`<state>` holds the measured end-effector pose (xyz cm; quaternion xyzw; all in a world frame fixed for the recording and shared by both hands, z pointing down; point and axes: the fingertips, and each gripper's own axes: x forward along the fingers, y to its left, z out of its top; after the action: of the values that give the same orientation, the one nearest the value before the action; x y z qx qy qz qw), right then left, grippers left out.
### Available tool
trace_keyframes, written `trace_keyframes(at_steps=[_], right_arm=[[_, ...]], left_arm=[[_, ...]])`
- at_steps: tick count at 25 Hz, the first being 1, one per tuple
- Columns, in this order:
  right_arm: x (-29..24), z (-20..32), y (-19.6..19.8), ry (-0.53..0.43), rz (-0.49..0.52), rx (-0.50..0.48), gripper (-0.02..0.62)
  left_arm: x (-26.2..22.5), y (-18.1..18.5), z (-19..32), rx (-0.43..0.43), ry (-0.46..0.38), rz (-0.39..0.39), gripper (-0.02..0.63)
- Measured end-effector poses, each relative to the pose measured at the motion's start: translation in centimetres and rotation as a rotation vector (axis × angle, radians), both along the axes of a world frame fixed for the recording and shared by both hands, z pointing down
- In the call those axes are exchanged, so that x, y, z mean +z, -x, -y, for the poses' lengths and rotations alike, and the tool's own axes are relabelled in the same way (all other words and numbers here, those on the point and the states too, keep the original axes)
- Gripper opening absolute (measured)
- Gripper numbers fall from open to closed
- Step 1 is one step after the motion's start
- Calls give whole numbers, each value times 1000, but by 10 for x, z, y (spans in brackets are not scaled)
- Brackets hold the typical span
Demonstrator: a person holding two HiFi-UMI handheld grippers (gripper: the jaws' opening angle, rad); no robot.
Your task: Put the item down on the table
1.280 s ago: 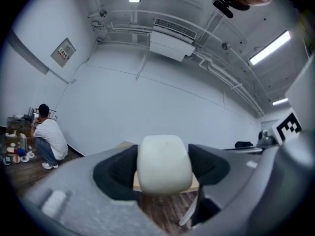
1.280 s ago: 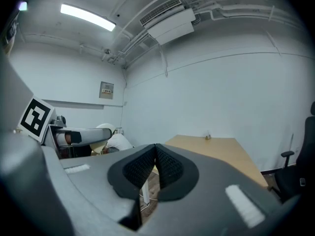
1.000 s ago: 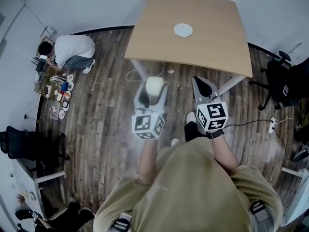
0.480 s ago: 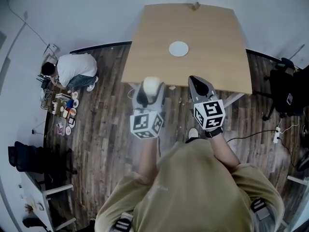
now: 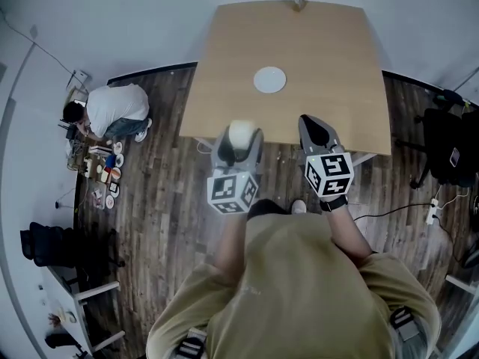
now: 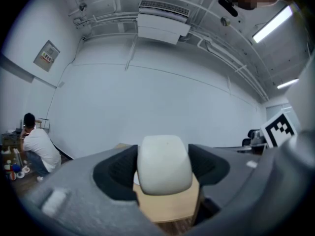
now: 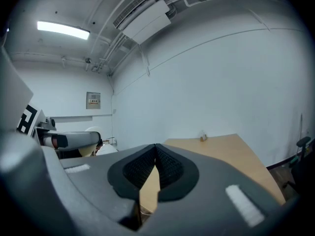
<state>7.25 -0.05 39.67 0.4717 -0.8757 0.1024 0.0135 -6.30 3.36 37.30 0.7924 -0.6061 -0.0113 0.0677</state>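
Note:
My left gripper (image 5: 239, 134) is shut on a white rounded item (image 5: 240, 133), held in the air at the near edge of the wooden table (image 5: 314, 73). In the left gripper view the white item (image 6: 164, 164) fills the gap between the dark pads, with the table top below it. My right gripper (image 5: 314, 128) is shut with nothing in it, its tip over the table's near edge; in the right gripper view its pads (image 7: 170, 166) meet at the tips. A white round plate (image 5: 269, 79) lies mid-table.
A small object (image 5: 298, 1) stands at the table's far edge by the wall. A person in a white shirt (image 5: 114, 109) crouches on the wood floor at left among several small things (image 5: 101, 174). Black chairs (image 5: 449, 144) stand at right, and a cable with a power strip (image 5: 430, 212).
The table has come nearer in the head view. Both grippers now reach its near edge. The left stays shut on the white item.

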Motion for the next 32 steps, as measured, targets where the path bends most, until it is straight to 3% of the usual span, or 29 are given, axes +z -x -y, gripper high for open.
trace_keyframes(at_steps=[13,25,32], right_arm=[[33,79,-13,60,-30,67,6],[29,212,39,71,-96,89,6],[51,272,62,129,-131,123,6]], left_arm=[[37,-14,91,76,56,-21,321],[42,22,239,145,78,-68,321],[77,46,305,183,163,-87,321]])
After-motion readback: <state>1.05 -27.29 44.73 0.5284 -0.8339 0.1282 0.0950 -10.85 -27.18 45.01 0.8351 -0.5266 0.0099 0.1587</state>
